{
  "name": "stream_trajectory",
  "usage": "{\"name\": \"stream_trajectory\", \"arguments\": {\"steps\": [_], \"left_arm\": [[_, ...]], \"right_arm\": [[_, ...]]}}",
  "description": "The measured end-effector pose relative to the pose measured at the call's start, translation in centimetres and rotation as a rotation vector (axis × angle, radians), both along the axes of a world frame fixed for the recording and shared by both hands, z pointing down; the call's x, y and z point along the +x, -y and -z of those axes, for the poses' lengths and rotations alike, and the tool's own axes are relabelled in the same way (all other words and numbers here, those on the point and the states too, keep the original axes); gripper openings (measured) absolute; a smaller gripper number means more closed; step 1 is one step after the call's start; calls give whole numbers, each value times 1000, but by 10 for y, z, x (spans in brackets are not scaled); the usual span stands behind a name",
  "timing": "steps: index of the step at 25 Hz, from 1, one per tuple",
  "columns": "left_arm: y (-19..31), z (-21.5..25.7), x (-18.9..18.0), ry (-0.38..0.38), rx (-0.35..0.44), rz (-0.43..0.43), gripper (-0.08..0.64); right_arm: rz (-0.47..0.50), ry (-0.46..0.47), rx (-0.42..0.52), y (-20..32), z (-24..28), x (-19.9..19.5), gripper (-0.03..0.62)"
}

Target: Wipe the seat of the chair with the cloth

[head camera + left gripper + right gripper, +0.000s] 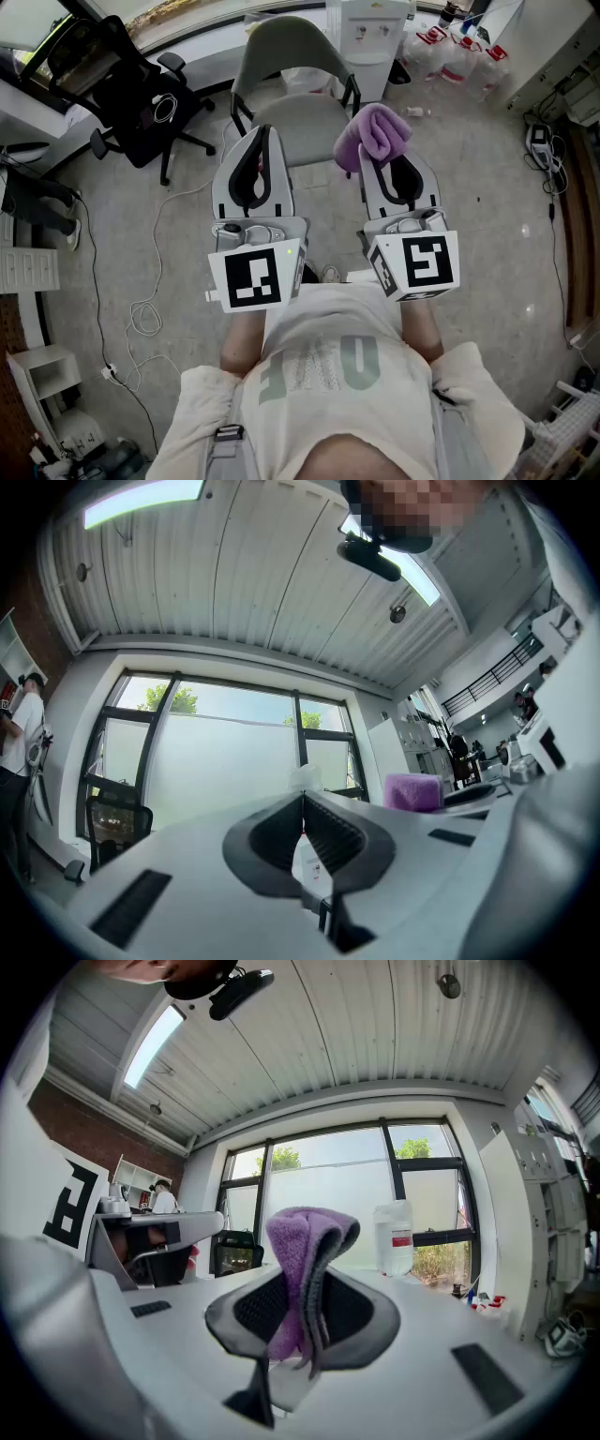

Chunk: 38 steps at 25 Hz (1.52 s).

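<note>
Right fingers (251, 1309) clamp cloth (302, 1241) — bunched out past them | left fingers (270, 836) together

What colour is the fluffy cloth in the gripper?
Purple. The cloth shows best in the right gripper view, pinched in the right gripper.

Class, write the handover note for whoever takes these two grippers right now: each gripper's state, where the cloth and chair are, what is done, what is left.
Left gripper: jaws together, holding nothing.
Right gripper: shut on the purple cloth, which is bunched and sticks out past the jaw tips.
The grey chair stands just ahead of the person; its seat is bare.
Done: cloth is in hand.
Left: the cloth appears held up off the seat, so bring it down and wipe.
</note>
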<state>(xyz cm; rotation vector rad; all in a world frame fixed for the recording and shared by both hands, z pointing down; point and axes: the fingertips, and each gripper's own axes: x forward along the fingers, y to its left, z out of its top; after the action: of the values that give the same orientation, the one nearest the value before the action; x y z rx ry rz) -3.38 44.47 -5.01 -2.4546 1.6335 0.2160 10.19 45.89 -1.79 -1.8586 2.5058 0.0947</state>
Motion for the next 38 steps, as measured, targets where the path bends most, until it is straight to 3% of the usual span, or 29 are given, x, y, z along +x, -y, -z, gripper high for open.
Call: {"name": "stream_trajectory", "arguments": {"steps": [7,12,16,27,38], "left_arm": [[6,6,4,-9,-10,8,12],[8,-4,-5,27,-40,32,12],[7,-15,-20,23,-73,57,12],[5,-24,-27,32,-95,85,12],[54,-26,-33,15,-78,86,12]], "right_arm": [[17,-13,-4,5,-4,-2,89],[26,-14,-38,8,-13,4,88],[8,24,-75,8,-24,5,89],[82,100,-114,8,-39,9,89],[64,95,-129,51,-55,14,89]]}}
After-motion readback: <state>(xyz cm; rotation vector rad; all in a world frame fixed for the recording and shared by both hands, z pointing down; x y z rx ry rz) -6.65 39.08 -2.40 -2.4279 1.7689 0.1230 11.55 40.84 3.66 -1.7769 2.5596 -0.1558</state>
